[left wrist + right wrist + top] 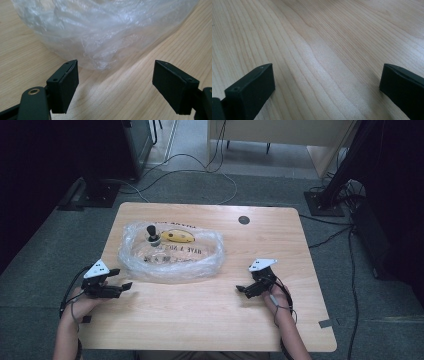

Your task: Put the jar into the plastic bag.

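Note:
A crumpled clear plastic bag (170, 254) lies on the wooden table (215, 310), left of centre. Inside it I see a yellow oblong object (177, 237) and a small dark knob-like item (152, 234) on a pale base. My left gripper (121, 279) rests at the table's left edge, open, its jaws pointing at the bag's near left corner (100, 47) a short way off. My right gripper (243, 289) sits right of centre, open, low over bare wood (322, 57), with nothing between its jaws.
A round dark grommet (244, 220) is set in the table near its far edge. Cables (200, 170) run over the grey floor behind the table, and dark stands (325, 202) flank it left and right.

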